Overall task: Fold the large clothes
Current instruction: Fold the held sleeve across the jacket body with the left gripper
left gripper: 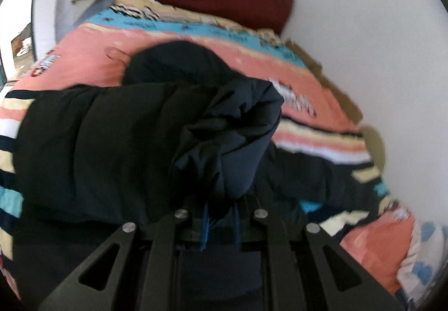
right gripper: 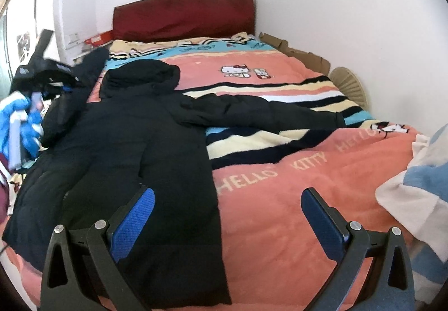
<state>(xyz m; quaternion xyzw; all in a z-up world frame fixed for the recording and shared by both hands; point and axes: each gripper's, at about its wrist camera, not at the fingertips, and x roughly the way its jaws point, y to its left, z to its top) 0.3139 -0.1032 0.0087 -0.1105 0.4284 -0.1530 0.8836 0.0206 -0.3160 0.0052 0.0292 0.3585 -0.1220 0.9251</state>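
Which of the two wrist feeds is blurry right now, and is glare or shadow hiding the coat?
Left wrist view: smeared all over, the coat sleeve in the left gripper a dark mass. Right wrist view: sharp, evenly lit, no glare; blanket lettering readable, but the coat shows little detail; the right gripper is open; fisheye bends both views' edges.

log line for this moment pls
left claw: shut on jacket sleeve, lifted | right claw: open, above jacket hem | bed
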